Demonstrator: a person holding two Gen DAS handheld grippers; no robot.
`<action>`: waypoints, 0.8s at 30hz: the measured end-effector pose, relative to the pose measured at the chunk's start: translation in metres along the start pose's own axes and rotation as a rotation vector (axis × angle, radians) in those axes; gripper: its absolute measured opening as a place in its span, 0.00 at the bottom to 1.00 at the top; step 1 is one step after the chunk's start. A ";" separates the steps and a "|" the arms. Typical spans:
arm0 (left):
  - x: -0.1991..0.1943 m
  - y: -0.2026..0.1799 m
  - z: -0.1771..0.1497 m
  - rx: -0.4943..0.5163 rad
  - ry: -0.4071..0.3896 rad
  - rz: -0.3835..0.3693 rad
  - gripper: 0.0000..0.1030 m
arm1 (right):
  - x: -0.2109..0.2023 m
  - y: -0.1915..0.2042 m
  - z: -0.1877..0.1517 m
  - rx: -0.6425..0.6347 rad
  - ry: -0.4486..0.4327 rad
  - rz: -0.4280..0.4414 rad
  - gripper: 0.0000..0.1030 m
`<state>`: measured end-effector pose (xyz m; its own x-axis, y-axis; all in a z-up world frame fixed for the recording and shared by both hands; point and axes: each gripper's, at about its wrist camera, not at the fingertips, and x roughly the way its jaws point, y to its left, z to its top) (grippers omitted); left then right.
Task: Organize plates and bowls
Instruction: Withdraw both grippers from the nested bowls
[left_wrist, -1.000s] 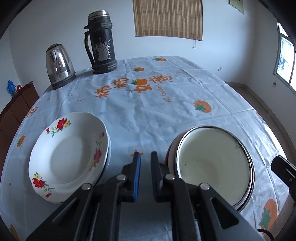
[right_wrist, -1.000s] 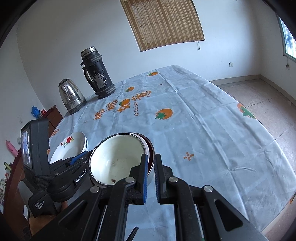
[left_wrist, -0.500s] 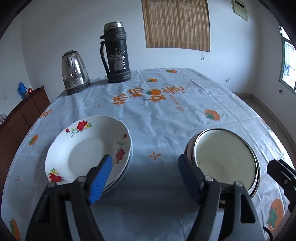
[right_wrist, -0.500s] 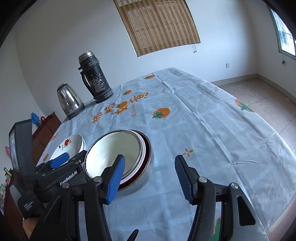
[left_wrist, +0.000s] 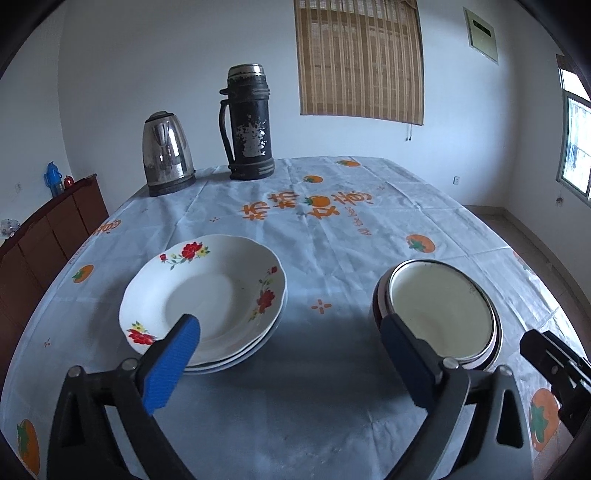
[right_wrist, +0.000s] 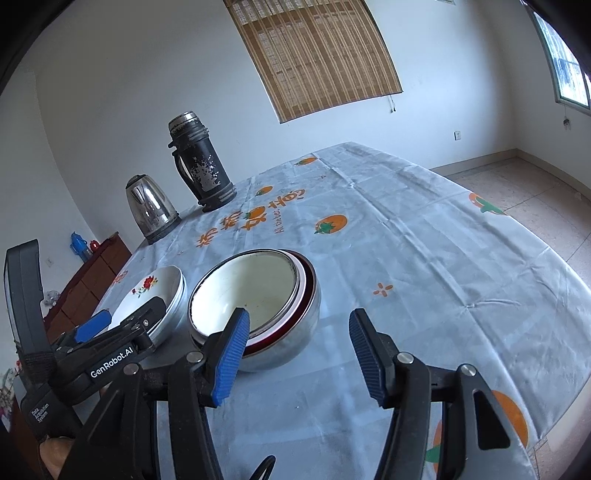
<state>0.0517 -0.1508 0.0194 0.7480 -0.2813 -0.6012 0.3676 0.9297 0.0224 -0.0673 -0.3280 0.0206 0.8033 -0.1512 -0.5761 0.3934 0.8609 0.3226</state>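
Observation:
A stack of white plates with red flowers (left_wrist: 207, 295) lies on the left of the tablecloth. To its right sits a nest of bowls (left_wrist: 439, 314): a cream one inside a red one inside a steel one. My left gripper (left_wrist: 288, 321) hovers in front of the gap between them, its jaws opening wide with nothing between them. In the right wrist view my right gripper (right_wrist: 299, 317) stands open and empty just in front of the bowls (right_wrist: 258, 288), its left pad near their rim. The left gripper (right_wrist: 125, 317) reaches in by the plates (right_wrist: 147, 291).
A steel kettle (left_wrist: 166, 162) and a tall black thermos (left_wrist: 249, 122) stand at the far side of the table. A wooden cabinet (left_wrist: 48, 236) is off the table's left edge. Tiled floor (right_wrist: 535, 192) lies beyond the right edge.
Both grippers went from shut to open. The left one drew back and rose a little, so plates and bowls look farther off. The right one also backed away slightly.

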 end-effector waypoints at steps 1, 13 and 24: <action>-0.001 0.001 -0.001 -0.001 0.000 -0.003 0.97 | -0.002 0.001 -0.001 -0.004 -0.004 -0.005 0.57; -0.008 0.006 -0.008 -0.015 0.026 0.019 1.00 | -0.018 0.003 -0.008 -0.019 -0.042 -0.011 0.70; -0.008 0.005 -0.011 -0.030 0.021 -0.003 1.00 | -0.024 -0.004 -0.006 -0.031 -0.067 -0.017 0.71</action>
<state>0.0413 -0.1414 0.0151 0.7349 -0.2788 -0.6182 0.3524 0.9359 -0.0032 -0.0908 -0.3248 0.0292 0.8252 -0.1970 -0.5294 0.3939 0.8724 0.2894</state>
